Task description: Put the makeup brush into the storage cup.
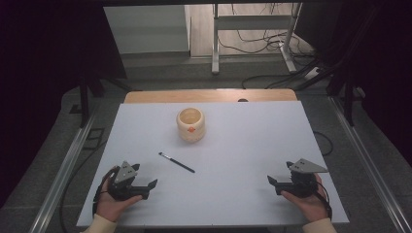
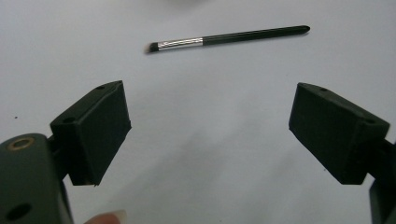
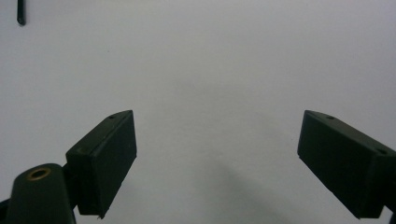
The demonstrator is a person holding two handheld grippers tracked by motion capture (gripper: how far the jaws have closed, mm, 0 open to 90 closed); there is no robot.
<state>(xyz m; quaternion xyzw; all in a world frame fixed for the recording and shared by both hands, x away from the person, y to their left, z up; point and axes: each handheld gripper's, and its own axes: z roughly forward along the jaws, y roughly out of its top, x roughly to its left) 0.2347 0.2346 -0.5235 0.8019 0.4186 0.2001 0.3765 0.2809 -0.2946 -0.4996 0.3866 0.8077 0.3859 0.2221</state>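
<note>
A thin black brush [image 1: 176, 162] with a silver ferrule lies flat on the white table top [image 1: 243, 145], a little in front of a cream-coloured cup [image 1: 190, 124] with an orange mark on its side. In the left gripper view the brush [image 2: 224, 37] lies across the top, beyond the jaws. My left gripper [image 1: 151, 187] rests near the front left of the table, open and empty [image 2: 208, 135]. My right gripper [image 1: 270, 183] rests at the front right, also open with nothing between its jaws [image 3: 217, 158]. The brush's handle tip [image 3: 20, 14] shows at the far left of the right gripper view.
A wooden strip [image 1: 209, 95] runs along the table's far edge. Beyond it stand a metal frame [image 1: 252, 34] and loose cables [image 1: 272, 46] on the floor. Metal rails [image 1: 63, 170] flank the table on both sides.
</note>
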